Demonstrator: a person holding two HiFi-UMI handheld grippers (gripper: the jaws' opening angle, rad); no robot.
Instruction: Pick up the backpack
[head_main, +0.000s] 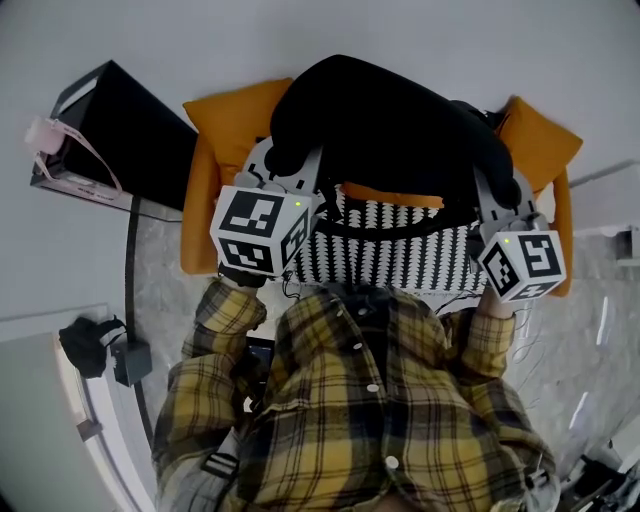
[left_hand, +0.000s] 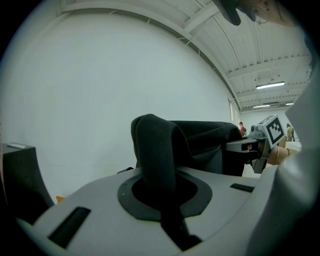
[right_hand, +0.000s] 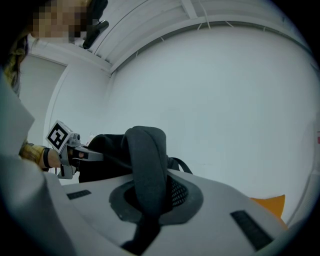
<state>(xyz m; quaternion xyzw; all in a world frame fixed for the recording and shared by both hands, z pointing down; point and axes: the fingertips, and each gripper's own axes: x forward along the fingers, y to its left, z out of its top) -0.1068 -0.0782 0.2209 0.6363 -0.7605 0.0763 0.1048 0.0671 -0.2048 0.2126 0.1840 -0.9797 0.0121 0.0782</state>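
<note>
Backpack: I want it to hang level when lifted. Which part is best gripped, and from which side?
Grip the left strap and right strap, coming from the strap side. Each padded strap arches up as a thick loop clear of the backpack body, and one on either side should keep it balanced.

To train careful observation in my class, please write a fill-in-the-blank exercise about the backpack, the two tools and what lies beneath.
The left tool is shut on a strap of the ____ backpack. The right tool is ____ on another strap. Under the backpack shows an ____ cushion.
Missing: black; shut; orange.
</note>
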